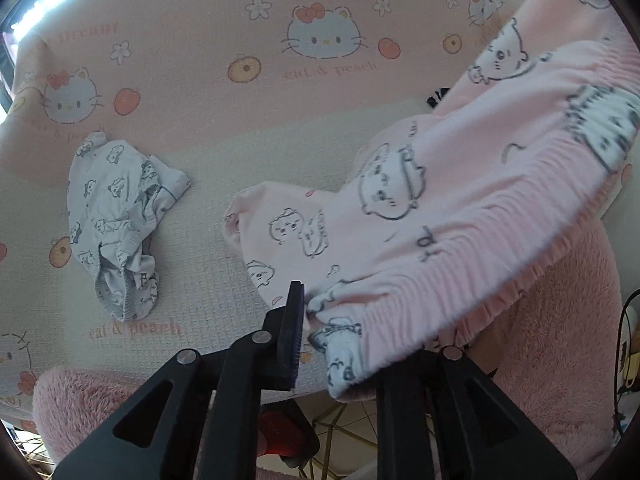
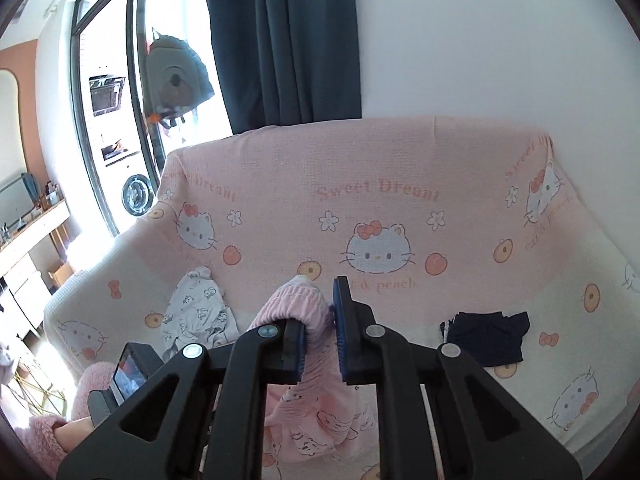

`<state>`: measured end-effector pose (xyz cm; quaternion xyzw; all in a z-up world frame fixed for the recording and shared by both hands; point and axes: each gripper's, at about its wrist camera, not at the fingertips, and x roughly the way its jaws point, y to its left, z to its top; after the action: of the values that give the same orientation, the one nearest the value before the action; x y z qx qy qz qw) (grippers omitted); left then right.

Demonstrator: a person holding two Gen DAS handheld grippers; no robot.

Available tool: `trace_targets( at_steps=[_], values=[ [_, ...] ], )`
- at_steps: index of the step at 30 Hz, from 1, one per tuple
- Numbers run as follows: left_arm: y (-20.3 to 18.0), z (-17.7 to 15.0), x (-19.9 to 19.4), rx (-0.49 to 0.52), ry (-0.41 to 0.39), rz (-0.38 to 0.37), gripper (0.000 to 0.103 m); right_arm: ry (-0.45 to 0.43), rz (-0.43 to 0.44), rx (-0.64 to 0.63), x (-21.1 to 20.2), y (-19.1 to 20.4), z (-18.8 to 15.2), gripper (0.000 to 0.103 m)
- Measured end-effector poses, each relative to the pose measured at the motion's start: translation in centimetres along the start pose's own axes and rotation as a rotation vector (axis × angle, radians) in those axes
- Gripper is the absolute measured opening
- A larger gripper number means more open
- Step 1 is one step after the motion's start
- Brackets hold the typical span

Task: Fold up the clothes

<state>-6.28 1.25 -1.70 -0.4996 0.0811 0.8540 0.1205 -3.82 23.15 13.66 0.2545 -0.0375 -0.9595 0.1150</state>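
Note:
Pink shorts (image 1: 460, 216) printed with white cartoon animals hang stretched above a sofa covered in a pink cat-print cover (image 1: 224, 80). My left gripper (image 1: 332, 328) is shut on one end of their ribbed waistband; only its left finger (image 1: 290, 336) shows, the other is hidden by cloth. In the right wrist view my right gripper (image 2: 320, 332) is shut on the other end of the pink waistband (image 2: 298, 308), and the shorts (image 2: 316, 420) hang below it.
A crumpled white printed garment (image 1: 116, 216) lies on the seat at left, and it also shows in the right wrist view (image 2: 196, 312). A folded dark garment (image 2: 486, 336) lies on the seat at right. A window and dark curtain (image 2: 280, 40) are behind the sofa.

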Motion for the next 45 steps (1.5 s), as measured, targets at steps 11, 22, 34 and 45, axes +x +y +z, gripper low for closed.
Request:
trace_targets(
  at_steps=[11, 22, 34, 45],
  values=[
    [1.1, 2.0, -10.3, 0.03, -0.254, 0.145, 0.006, 0.023, -0.048, 0.042, -0.6, -3.4, -0.7, 0.011],
    [3.5, 4.9, -19.2, -0.025, -0.488, 0.147, 0.006, 0.021, 0.015, 0.047, -4.5, -4.5, 0.8, 0.012],
    [9.3, 13.3, -15.9, -0.121, -0.422, 0.093, 0.006, 0.155, -0.01, -0.095, 4.8, -2.7, 2.4, 0.014],
    [10.0, 8.4, -17.3, -0.155, -0.458, 0.058, 0.006, -0.078, 0.025, -0.124, -2.6, 0.5, 5.8, 0.022]
  ],
)
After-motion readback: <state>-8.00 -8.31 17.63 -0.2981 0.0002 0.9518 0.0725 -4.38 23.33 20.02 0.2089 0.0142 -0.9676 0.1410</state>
